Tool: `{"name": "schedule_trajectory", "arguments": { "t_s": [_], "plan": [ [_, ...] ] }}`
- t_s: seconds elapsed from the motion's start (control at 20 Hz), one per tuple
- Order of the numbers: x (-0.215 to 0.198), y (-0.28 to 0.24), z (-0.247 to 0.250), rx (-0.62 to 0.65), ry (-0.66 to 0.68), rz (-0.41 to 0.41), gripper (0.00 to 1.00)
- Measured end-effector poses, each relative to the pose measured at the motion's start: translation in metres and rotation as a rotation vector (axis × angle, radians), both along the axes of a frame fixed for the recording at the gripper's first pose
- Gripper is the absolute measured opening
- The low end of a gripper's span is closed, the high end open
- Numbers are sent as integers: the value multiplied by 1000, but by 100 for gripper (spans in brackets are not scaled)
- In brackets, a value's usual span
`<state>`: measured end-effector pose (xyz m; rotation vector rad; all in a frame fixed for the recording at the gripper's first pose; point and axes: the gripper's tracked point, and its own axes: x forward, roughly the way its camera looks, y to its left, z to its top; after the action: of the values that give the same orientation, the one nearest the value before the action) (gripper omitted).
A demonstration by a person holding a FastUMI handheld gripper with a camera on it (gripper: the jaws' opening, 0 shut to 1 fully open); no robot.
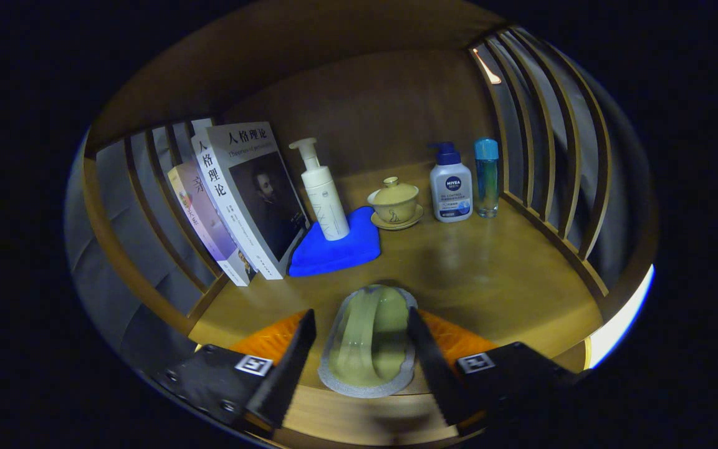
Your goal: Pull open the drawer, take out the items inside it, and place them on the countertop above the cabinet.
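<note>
Gripper view: sealed pouch held over the countertop

My gripper (362, 349) clamps both fingers on a greenish sealed pouch (368, 340) just above the wooden countertop (490, 274); beyond it sit a blue cloth (334, 249), pump bottle (323, 190) and lidded teacup (394, 202).

A pale green, ridged item (368, 340) sealed in a clear, silver-edged packet sits between the fingers of the hand-held gripper (362, 355), which stand close at its two sides; contact cannot be told. It lies lengthwise above the wooden desk (490, 274), its far rounded end pointing toward the back.
</note>
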<state>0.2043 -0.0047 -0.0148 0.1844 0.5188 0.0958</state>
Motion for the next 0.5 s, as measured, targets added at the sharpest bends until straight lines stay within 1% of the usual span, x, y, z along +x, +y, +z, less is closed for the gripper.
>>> {"name": "schedule_trajectory", "arguments": {
  "t_s": [0.1,0.35,0.5],
  "plan": [
    [-6,-4,10,-30,-52,-7,98],
    [-39,-4,47,-148,-208,11,98],
    [-70,3,59,-176,-274,19,98]
  ]
}}
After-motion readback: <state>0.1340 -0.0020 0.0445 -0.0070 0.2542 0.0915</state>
